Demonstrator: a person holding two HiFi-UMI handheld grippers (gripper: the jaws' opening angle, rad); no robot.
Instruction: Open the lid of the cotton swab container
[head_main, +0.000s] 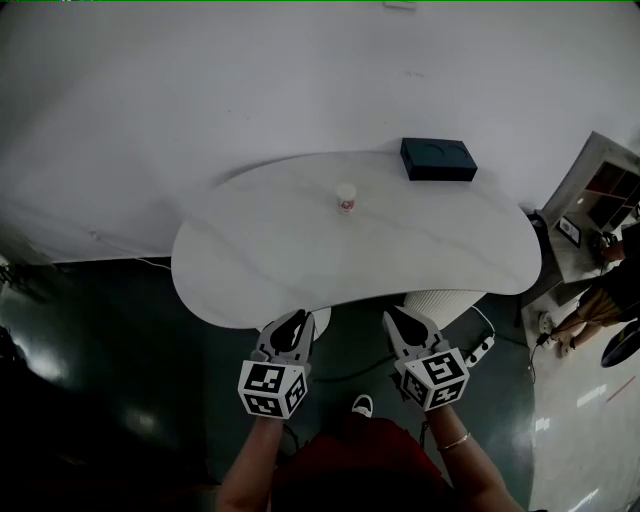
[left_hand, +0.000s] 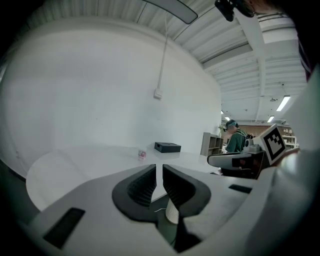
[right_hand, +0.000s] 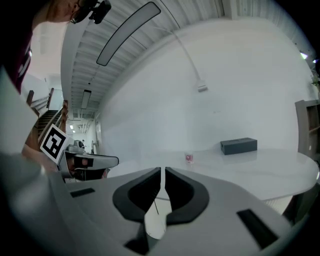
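A white wall rises behind the far edge of a white, kidney-shaped tabletop, and a dark green floor lies below its near edge. A ribbed white pedestal shows under the near right part of the tabletop.

The two tongs are at the near edge, side by side and apart from each other. The left tongs have their tips just at the edge, and the right tongs sit just short of it, over the floor. Both point across the tabletop toward the wall. In the left gripper view the dark ribbed pads stand almost together, with only a thin slit between them and nothing in it. The right gripper view shows the same: pads nearly touching, nothing gripped. Each carries its marker cube at the back.

A dark, flat rectangular box lies at the far right edge of the tabletop.

The cotton swab container is the smallest thing here. It is a short, upright cylinder with a pale lid sitting closed on top and a red-and-pink label around its lower body. It stands alone toward the far middle of the tabletop, left of the box and apart from it. It is well apart from both tongs.
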